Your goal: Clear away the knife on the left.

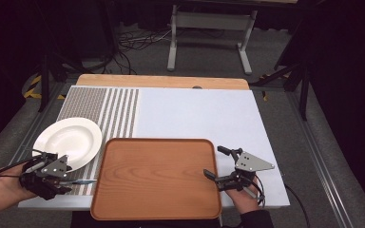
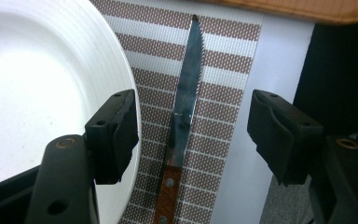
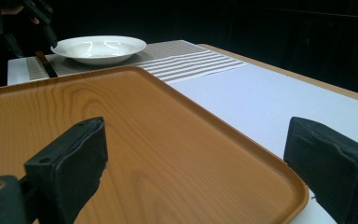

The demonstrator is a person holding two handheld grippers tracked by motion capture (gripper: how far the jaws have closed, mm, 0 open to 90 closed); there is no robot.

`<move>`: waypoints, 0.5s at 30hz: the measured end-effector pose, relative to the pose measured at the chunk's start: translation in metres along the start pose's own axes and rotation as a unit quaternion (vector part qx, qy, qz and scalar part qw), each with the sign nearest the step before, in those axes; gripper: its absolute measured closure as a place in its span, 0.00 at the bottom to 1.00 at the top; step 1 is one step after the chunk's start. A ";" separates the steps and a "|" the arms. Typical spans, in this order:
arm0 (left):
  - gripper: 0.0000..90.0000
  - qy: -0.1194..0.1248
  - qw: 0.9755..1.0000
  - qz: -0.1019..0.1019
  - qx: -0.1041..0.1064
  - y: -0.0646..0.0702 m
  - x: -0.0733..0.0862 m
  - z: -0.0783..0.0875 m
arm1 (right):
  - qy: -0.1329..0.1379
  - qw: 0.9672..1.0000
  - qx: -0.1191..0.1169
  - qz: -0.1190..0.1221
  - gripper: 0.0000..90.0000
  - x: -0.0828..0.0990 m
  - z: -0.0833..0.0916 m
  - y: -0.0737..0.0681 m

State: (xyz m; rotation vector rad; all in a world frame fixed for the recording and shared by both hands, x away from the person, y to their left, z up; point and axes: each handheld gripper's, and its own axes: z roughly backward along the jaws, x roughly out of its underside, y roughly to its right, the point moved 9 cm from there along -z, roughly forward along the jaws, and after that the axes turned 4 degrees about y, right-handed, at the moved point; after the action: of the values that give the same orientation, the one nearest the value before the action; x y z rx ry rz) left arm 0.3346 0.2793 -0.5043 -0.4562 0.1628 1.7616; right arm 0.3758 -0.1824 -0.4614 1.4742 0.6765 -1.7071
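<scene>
One knife (image 2: 182, 116) lies flat on the striped mat (image 2: 223, 60) at the bench's front-left corner, between plate (image 1: 69, 140) and tray (image 1: 157, 178). The left tool (image 2: 193, 128) straddles it, spread, not gripping. Thin, stiff, slick blade; better pinched at its wooden handle. The right tool (image 3: 196, 172) is spread, empty.
</scene>
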 end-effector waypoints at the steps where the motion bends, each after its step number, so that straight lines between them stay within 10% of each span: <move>1: 0.40 -0.003 1.000 -0.001 -0.001 0.000 0.001 0.000 | -0.001 1.000 0.000 0.001 0.07 0.000 0.000 0.000; 15: 0.52 -0.043 0.999 -0.017 -0.018 0.003 0.022 -0.010 | 0.000 1.000 -0.001 -0.002 0.07 0.001 0.000 0.000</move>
State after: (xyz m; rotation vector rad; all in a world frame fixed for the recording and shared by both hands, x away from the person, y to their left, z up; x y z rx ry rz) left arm 0.3302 0.2949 -0.5228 -0.4058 0.0633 1.7500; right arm 0.3756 -0.1822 -0.4621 1.4716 0.6815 -1.7092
